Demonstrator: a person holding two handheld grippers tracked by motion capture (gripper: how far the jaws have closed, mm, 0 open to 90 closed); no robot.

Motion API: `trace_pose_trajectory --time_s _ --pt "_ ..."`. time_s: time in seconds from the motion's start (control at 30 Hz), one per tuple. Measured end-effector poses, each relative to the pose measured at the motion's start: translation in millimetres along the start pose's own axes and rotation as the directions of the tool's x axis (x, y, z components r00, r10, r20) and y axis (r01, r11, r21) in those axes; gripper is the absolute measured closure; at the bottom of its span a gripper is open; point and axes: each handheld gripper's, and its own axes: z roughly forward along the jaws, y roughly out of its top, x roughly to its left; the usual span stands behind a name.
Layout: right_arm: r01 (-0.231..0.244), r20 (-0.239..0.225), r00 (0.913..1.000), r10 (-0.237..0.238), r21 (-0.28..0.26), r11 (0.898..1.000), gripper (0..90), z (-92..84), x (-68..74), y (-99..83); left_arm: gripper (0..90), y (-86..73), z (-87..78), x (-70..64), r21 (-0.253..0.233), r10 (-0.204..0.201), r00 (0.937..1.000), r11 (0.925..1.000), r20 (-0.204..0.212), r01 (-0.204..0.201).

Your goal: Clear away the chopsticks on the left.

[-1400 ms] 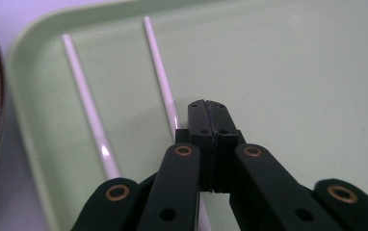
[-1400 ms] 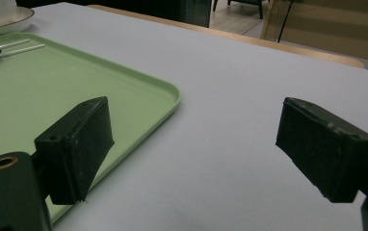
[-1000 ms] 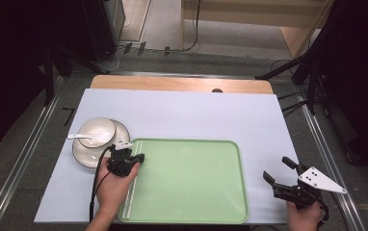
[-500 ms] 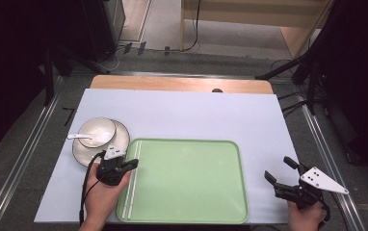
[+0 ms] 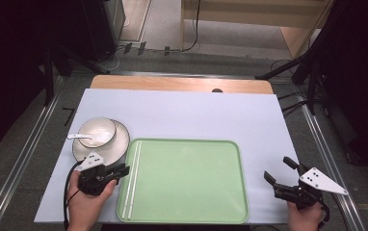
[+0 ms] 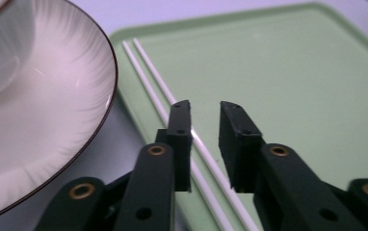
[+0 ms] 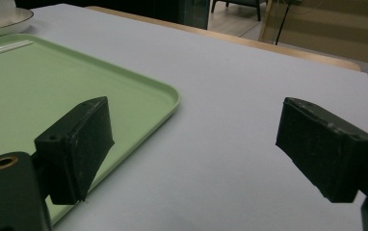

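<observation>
Two thin white chopsticks (image 6: 148, 62) lie side by side on the green tray (image 6: 293, 72), right below the left gripper (image 6: 205, 109), running lengthwise away from its jaws along the tray's edge. They look light, stiff and slick, likely to roll, so mid-length seems the place to pinch. That gripper's jaws have just been opening and stand slightly apart, nothing between them. The right gripper (image 7: 194, 118) gapes wide, empty, over the table (image 7: 249, 96).

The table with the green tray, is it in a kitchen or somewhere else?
Probably a lab or test room, not a kitchen. The table sits between metal rails, cables trail over the bare floor, and dark stands surround it. The green tray and the bowl look laid out for practice.
</observation>
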Motion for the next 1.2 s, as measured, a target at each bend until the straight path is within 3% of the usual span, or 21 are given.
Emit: trace_pose_trajectory --time_s 0.07,0.13,0.17,0.2,0.23,0.4,0.63,0.73,1.03,1.2 --pt "-0.004 -0.001 1.0 0.004 -0.004 1.0 13.1 0.2 -1.2 -0.5 51.4 1.2 -13.8 6.4 -0.063 -0.017 0.9995 0.9979 0.026 0.018" --pt "-0.016 0.0 0.9999 0.016 -0.002 1.0 13.1 0.6 -1.9 -1.0 29.5 2.1 -16.9 8.6 -0.063 -0.004 0.9993 0.998 0.038 0.006" --pt "-0.019 0.0 0.9998 0.019 -0.003 1.0 13.1 0.8 -2.0 -1.1 16.6 1.2 -22.3 13.5 -0.076 0.011 0.9962 0.9971 0.087 -0.004" --pt "-0.018 -0.002 0.9998 0.018 -0.002 1.0 13.1 0.7 -2.0 -1.0 7.6 1.2 -22.3 13.5 -0.076 0.011 0.9962 0.9971 0.087 -0.004" --pt "-0.018 -0.002 0.9998 0.018 -0.002 1.0 13.1 0.4 -1.7 -0.9 0.2 -1.5 -27.8 15.7 -0.11 0.041 0.9964 0.9933 0.074 -0.033" --pt "-0.018 0.0 0.9998 0.018 -0.004 1.0 13.1 -0.8 -1.4 -0.9 0.0 -3.0 -38.2 21.5 -0.139 0.045 0.9976 0.9897 0.053 -0.037" --pt "-0.023 -0.001 0.9997 0.023 -0.004 1.0 13.1 0.1 -1.5 -1.2 0.0 -10.0 -53.1 40.3 -0.198 0.02 0.9986 0.9802 0.05 -0.009" --pt "-0.021 0.001 0.9998 0.021 -0.006 1.0 13.1 -0.7 -1.2 -1.0 0.0 -15.5 -61.0 47.4 -0.219 0.027 0.9991 0.9756 0.033 -0.019" --pt "-0.024 0.002 0.9997 0.024 -0.011 1.0 13.1 -1.2 -1.9 -0.9 0.0 -29.1 -70.4 63.6 -0.214 0.007 1.0 0.9769 -0.007 -0.008" --pt "-0.029 0.001 0.9996 0.029 -0.01 1.0 13.1 -1.0 -2.3 -1.6 0.0 -30.6 -70.5 66.6 -0.216 -0.007 1.0 0.9764 -0.002 0.007"
